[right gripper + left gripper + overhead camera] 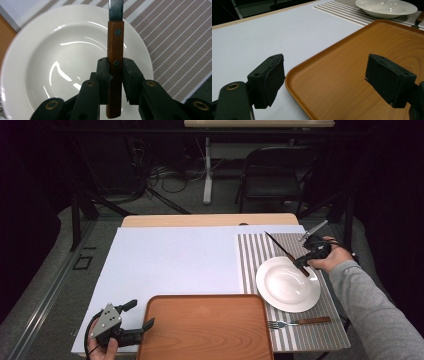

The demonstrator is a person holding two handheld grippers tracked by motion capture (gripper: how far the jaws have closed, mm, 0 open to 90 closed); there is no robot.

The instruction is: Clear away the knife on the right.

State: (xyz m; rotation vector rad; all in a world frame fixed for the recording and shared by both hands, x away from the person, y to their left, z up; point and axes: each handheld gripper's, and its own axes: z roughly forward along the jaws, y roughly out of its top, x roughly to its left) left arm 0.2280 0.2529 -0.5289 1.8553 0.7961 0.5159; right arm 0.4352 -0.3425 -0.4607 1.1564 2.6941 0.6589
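The right gripper (pixel 115 75) is clamping its two black jaws on the wooden-handled table knife (pixel 115 45), gripping the riveted brown handle near its butt end so that most of the knife, the dark steel blade included, is reaching out unsupported. In the high view the knife (pixel 285 251) is hanging in the air over the far rim of the round white ceramic plate (pixel 280 292), blade pointing away across the grey-and-white striped placemat (pixel 250 255). Because the hold is so far back on the handle, the blade's weight is likely acting as a lever: a quick turn of the wrist could be letting the knife pivot between the pads or slide out, and it would be dropping onto the plate with a clatter or chipping the rim. I cannot tell from the high view how high the knife is above the plate, so a lowering move could also be striking the rim sooner than expected. The left gripper (pixel 324 77) is standing wide open and holding nothing, its jaws straddling the near left corner of the rounded orange-brown wooden tray (pixel 362 55); closing there carelessly could be nudging the tray toward the plate. The wooden-handled fork (pixel 299 322) is lying on the placemat just beside the tray's right edge, where a shifted tray might be pushing it.
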